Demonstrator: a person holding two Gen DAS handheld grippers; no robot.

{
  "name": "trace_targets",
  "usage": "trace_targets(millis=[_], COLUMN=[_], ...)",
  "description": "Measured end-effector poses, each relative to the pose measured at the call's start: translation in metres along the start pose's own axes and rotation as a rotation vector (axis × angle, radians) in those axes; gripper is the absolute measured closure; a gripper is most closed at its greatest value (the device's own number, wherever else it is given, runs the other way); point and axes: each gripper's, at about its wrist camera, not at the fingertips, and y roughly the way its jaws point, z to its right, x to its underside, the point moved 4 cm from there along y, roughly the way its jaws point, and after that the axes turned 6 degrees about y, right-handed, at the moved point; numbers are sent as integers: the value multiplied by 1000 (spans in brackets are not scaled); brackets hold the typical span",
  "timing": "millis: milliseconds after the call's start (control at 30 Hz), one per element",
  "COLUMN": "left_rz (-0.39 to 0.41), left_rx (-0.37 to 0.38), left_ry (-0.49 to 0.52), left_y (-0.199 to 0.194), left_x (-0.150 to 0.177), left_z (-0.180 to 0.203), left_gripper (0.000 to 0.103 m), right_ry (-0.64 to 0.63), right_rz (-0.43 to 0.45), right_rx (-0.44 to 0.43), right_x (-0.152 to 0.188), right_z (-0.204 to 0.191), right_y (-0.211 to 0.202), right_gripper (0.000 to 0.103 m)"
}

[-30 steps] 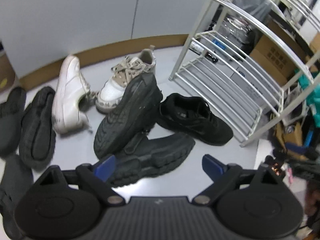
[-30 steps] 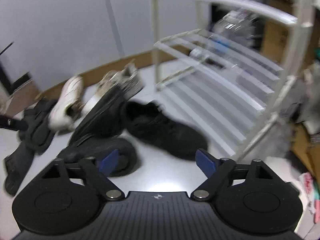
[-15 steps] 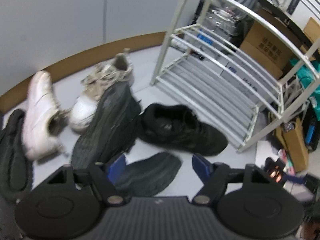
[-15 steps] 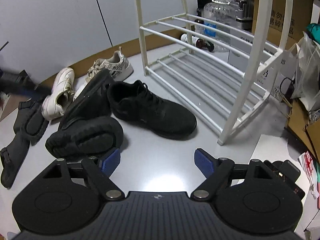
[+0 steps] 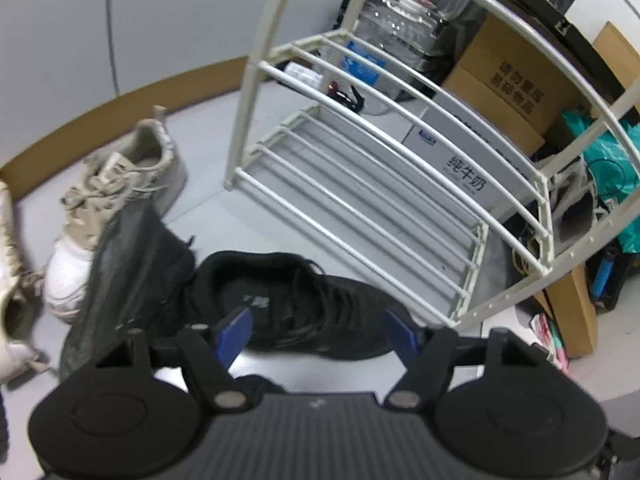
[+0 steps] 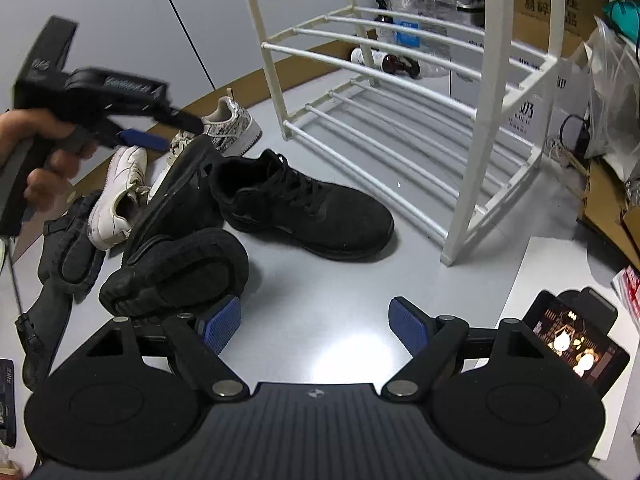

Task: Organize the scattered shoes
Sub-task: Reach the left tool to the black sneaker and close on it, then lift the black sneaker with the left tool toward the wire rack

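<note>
Black mesh sneaker (image 5: 304,304) upright on the grey floor (image 6: 320,300), between the shoe pile and the white rack (image 5: 360,200). Left hand-held gripper (image 5: 316,332) hovering above its collar, jaws closing, nothing pinched yet. Right hand-held gripper (image 6: 312,326) spread wide, empty, over bare floor. Pickup step, apparently; next: lower, clamp the collar, lift toward the rack.

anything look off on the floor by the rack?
Yes. Two black shoes lie tipped with soles showing, one propped on the other; only the black sneaker stands upright. The white rack holds no shoes on the visible shelves.
</note>
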Motion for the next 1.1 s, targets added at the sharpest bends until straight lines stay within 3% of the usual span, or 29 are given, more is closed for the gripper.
trace_targets(millis=[367,633,833,867,933,967,1100], left_rz=[-50,-103,-142,-145,-148,-151,-150], left_rx=[-15,-1,35,39,42,44,73], left_ry=[20,19,-60,-63,-70,-72,-116], left_y=[68,104,125,127,132,134,135], left_x=[-12,-5,2,3,4,5,11], left_z=[9,8,0,0,-1,-1,-2], left_gripper=[34,50,60,63,78,96,100], right_ry=[51,62,79,82,82,79,77], right_rz=[-37,-64,-83,-85,-87,-88,-117], right_rx=[-18,-19,-9,-7,-2,2,16], right_x=[7,11,16,17,19,20,28], right_z=[11,15,21,22,24,24,28], right_y=[9,17,23,23,25,26,33], right_gripper=[18,18,18,18,18,18,18])
